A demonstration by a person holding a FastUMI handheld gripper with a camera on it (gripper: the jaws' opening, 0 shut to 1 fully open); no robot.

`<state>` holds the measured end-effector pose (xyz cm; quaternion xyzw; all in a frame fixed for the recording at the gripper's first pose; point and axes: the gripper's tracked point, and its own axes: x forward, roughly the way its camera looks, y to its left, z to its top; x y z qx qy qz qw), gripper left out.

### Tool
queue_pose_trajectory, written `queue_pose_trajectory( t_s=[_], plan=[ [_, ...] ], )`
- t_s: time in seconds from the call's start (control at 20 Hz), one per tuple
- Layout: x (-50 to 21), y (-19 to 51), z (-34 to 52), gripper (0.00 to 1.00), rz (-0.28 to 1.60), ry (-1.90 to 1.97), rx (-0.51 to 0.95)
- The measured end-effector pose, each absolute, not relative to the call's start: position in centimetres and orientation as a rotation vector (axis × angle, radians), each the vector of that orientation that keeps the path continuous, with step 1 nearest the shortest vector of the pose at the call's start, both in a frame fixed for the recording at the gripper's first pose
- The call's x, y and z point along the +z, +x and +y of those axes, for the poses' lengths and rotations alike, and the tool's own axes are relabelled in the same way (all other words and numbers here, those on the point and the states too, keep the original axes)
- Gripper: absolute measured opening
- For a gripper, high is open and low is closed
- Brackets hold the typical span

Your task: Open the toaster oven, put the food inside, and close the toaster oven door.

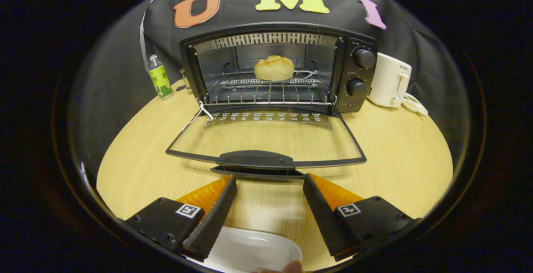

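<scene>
Gripper (270, 181): 2 black ribbed fingers (216, 210) with orange backs, spread wide apart and holding nothing, tips just short of the door handle (256, 159). Toaster oven (279, 71): black, standing at the far side of the wooden table (395, 160), against the booth's cloth wall. Door (266, 137): glass, fully dropped open, lying flat toward the fingers, its handle at the near edge. Bread roll (274, 68): 1 pale golden piece, resting on the wire rack (266, 89) inside the oven cavity, near the middle and toward the back. Knobs (364, 57): 2, on the oven's right panel, 1 above the other. Bottle (160, 77): 1, green-labelled, upright, left of the oven. White appliance (390, 80): 1, upright, right of the oven, with a small dish (414, 104) beside it. White plate (254, 250): 1, lying on the table beneath and between the fingers, with a fingertip (291, 267) touching its near rim.
</scene>
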<state>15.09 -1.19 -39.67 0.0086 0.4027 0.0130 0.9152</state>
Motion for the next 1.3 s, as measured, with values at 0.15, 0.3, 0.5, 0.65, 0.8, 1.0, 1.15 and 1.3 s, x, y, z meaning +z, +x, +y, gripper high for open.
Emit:
queue_pose_trajectory(
  t_s=[0.15, 0.3, 0.5, 0.65, 0.8, 1.0, 1.15, 1.3],
  plan=[
    [-39.5, 15.2, -1.2, 1.00, 0.831, 0.010, 0.035],
    [-37.8, 15.4, -1.2, 1.00, 0.785, 0.013, 0.038],
    [-33.3, 16.6, -1.2, 1.00, 0.651, 0.017, 0.037],
    [-30.3, 18.4, -1.3, 1.00, 0.569, 0.032, 0.037],
    [-27.0, 20.6, -1.7, 1.00, 0.507, 0.057, 0.034],
    [-21.4, 22.6, -1.6, 1.00, 0.393, 0.038, 0.034],
    [-18.7, 22.8, -1.4, 1.00, 0.332, 0.022, 0.041],
    [-17.0, 21.7, -1.1, 1.00, 0.287, 0.002, 0.046]
  ],
)
